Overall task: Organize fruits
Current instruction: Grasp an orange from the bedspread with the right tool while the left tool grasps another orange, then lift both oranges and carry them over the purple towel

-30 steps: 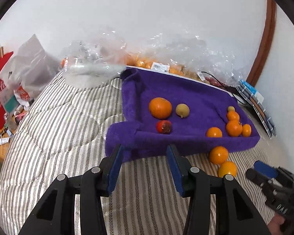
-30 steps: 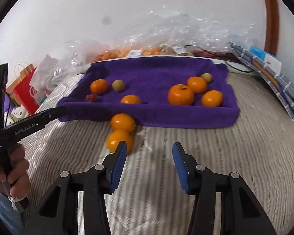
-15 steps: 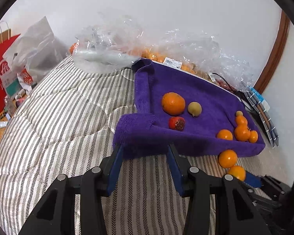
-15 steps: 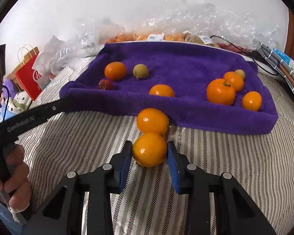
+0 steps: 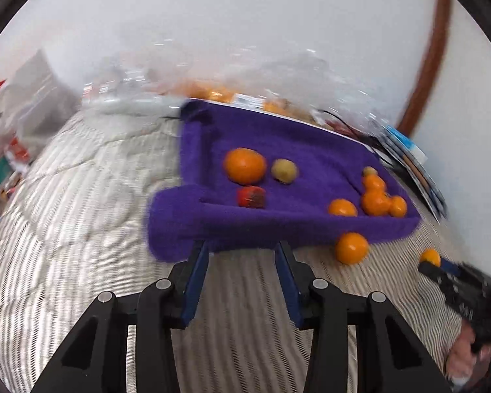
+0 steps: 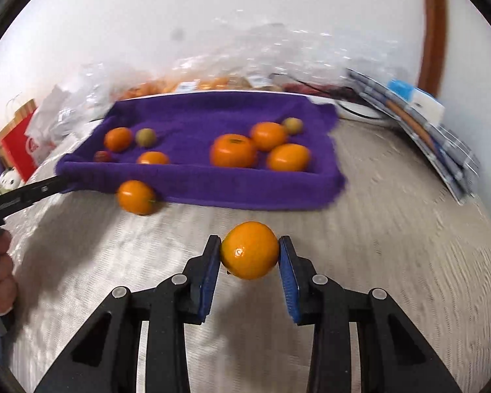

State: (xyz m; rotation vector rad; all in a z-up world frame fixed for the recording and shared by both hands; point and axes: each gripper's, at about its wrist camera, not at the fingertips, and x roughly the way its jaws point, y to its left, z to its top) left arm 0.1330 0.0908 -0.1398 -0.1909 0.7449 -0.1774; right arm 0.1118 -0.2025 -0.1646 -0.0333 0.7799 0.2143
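A purple towel-lined tray (image 6: 193, 193) (image 5: 239, 226) lies on the striped bedding and holds several oranges and small fruits. My right gripper (image 6: 249, 255) is shut on an orange (image 6: 249, 250) and holds it above the bedding, in front of the tray; it also shows in the left wrist view (image 5: 430, 257). Another orange (image 6: 136, 196) (image 5: 352, 248) lies on the bedding against the tray's front wall. My left gripper (image 5: 242, 255) is open and empty, its tips at the tray's front left corner.
Clear plastic bags with more oranges (image 6: 193, 83) lie behind the tray by the wall. A stack of folded cloths (image 6: 419, 118) lies at the right. A red bag (image 6: 16, 150) and clutter stand beyond the bed's left edge.
My right gripper closed on the nearer of the two loose oranges and lifted it back from the tray. The left gripper stayed open by the tray's corner.
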